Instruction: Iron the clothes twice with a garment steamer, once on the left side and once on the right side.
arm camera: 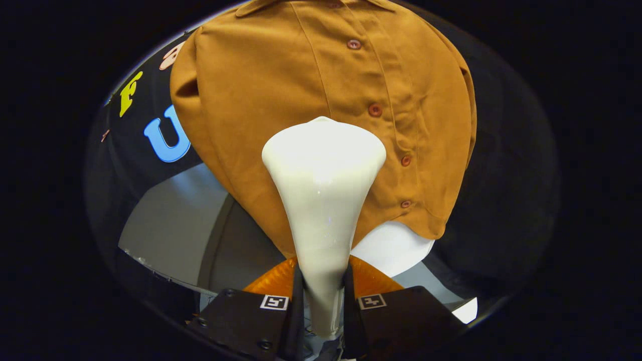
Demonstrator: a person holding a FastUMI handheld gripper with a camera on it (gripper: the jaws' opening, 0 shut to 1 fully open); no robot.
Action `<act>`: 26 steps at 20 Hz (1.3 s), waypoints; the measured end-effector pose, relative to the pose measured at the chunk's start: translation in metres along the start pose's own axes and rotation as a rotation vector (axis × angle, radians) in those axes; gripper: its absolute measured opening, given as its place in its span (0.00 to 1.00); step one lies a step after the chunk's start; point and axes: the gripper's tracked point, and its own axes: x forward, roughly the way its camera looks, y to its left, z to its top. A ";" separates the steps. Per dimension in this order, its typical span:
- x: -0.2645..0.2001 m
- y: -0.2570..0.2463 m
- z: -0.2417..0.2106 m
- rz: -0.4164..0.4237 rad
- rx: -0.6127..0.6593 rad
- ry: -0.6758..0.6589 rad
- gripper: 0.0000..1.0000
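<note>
A tan button-up shirt (281, 100) hangs on a white form (396, 248) straight ahead, its row of reddish buttons (375, 110) running down right of centre. A white garment steamer (323, 195) rises from between my fingers, its narrow handle pinched by both of them and its wide head flaring upward. The head sits against the shirt's lower front, just left of the button row. My gripper (323, 301) is shut on the steamer's handle. The steamer hides the shirt's lower middle part.
Behind the shirt hangs the black booth wall (135, 165). A grey surface (170, 225) lies below and to the left of the shirt's hem. The white form's bottom edge shows under the hem on the right.
</note>
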 end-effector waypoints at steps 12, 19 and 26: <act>-0.080 -0.045 0.168 -0.081 0.002 -0.381 0.35; -0.074 -0.081 0.203 -0.111 0.014 -0.424 0.35; -0.050 -0.098 0.203 -0.107 0.024 -0.391 0.35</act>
